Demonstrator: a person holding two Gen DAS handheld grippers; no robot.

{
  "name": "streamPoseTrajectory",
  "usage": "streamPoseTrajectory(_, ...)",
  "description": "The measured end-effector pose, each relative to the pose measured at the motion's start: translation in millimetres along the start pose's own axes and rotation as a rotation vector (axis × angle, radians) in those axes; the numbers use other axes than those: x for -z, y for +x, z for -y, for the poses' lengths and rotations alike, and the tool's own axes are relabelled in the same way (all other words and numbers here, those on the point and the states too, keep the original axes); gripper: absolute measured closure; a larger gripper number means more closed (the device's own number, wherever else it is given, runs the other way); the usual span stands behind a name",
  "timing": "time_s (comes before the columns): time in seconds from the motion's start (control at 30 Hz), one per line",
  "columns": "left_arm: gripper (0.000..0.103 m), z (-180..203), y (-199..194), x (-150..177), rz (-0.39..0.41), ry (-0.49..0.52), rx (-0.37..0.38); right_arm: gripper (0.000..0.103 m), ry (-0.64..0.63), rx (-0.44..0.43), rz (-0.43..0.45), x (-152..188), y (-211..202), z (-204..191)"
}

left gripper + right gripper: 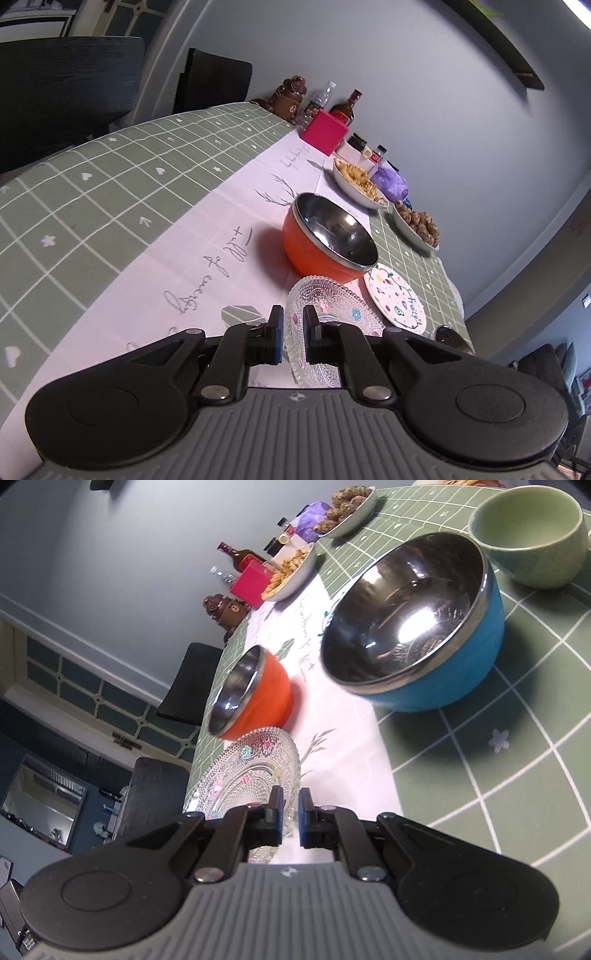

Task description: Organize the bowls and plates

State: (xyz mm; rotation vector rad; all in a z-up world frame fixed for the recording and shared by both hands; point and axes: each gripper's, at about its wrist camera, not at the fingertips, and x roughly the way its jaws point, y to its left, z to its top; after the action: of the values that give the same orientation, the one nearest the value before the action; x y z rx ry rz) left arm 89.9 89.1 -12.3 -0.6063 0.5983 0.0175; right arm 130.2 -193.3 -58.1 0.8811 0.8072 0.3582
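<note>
Left wrist view: table (pixel 110 177) under a green grid cloth w/ a white runner, tilted hard in both shots, so angles mislead. Blue bowl (pixel 436 657) sits on the cloth edge of the runner, steel-lined & empty; green cup (pixel 532 535) just behind it, rim cut by the frame. Orange bowl (pixel 325 240), also steel-lined, stands on the runner near the glass plate (pixel 332 314). That plate is the job at hand: both tongs pinch its rim from opposite sides, left gripper (pixel 293 334) and right gripper (pixel 291 818) each clamped on the edge, likely to share the load of slippery beaded glass. It looks tipped & clear of the runner, though contact underneath is hidden by the tool bodies. Painted plate (pixel 395 299) lies flat beside it, lettering only partly legible. Two snack dishes & bottles along the wall are too small to identify. Dark rounded item at the table's end is cut off.
</note>
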Motion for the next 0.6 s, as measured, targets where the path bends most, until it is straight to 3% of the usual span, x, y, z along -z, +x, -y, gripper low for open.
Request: streamPoseTrajectory(0.6, 0.092, -38, -68, 15, -0.01, -0.118, 0.0, 0.097, -0.138, -0.003, -0.132, 31, -15, -36)
